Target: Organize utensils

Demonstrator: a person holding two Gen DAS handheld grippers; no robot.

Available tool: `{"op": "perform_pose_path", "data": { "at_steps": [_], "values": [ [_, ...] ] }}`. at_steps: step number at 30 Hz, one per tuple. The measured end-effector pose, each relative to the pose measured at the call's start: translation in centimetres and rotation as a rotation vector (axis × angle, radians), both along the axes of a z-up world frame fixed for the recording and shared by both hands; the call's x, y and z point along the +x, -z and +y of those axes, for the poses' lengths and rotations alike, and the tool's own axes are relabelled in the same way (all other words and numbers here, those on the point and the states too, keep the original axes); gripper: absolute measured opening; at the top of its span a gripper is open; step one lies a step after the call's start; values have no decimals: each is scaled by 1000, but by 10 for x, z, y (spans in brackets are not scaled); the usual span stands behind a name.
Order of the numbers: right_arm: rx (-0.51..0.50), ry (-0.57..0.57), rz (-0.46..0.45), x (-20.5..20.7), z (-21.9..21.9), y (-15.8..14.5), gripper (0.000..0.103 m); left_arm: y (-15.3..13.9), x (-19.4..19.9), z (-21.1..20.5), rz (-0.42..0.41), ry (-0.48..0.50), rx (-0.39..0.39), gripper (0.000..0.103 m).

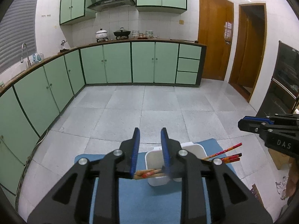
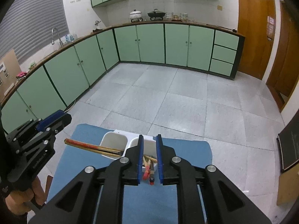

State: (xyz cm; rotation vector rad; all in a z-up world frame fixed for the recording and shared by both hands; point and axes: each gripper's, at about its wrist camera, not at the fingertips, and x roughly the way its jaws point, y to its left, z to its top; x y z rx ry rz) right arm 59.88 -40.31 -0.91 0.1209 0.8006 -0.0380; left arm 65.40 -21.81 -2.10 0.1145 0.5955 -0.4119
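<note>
A white two-compartment holder (image 1: 156, 158) (image 2: 114, 141) stands on a blue mat (image 1: 138, 192) (image 2: 185, 149). One bundle of red-and-tan chopsticks (image 1: 149, 173) (image 2: 93, 147) leans out of the left compartment. Another bundle (image 1: 224, 155) (image 2: 148, 166) leans out of the right compartment. My left gripper (image 1: 149, 138) hovers above the left compartment, open and empty. My right gripper (image 2: 149, 143) hovers above the right compartment, open and empty. Each gripper shows at the side of the other's view: the right one in the left wrist view (image 1: 243, 125), the left one in the right wrist view (image 2: 63, 118).
The mat lies on a small table above a grey tiled floor (image 1: 149, 108). Green kitchen cabinets (image 1: 119, 63) run along the far and left walls. Wooden doors (image 1: 214, 35) are at the right. A dark cabinet (image 1: 286, 78) stands at the far right.
</note>
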Motion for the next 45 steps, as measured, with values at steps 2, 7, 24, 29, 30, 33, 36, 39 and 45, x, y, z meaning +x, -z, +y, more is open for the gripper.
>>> {"op": "perform_pose_path", "data": {
  "at_steps": [2, 7, 24, 29, 30, 33, 36, 39, 45],
  "values": [
    [-1, 7, -10, -5, 0, -5, 14, -6, -3, 3, -6, -2, -5, 25],
    [6, 11, -28, -22, 3, -16, 16, -16, -28, 18, -21, -18, -16, 40],
    [-19, 48, -265, -264, 72, 23, 95, 13, -258, 151, -74, -90, -78, 98],
    [-3, 117, -249, -342, 93, 43, 97, 30, -335, 178, -55, -157, -97, 98],
    [-20, 134, -249, -358, 100, 44, 97, 32, -354, 180, -53, -165, -71, 98],
    [-60, 189, -255, -401, 114, 43, 97, 32, -395, 186, -63, -178, -59, 98],
    [-88, 248, -278, -446, 129, 36, 97, 27, -442, 189, -80, -172, -41, 98],
    [-106, 252, -314, -483, 144, 27, 97, 16, -477, 196, -75, -192, -69, 98],
    [-142, 200, -360, -546, 177, 16, 97, -3, -539, 204, -97, -215, -62, 98]
  ]
}}
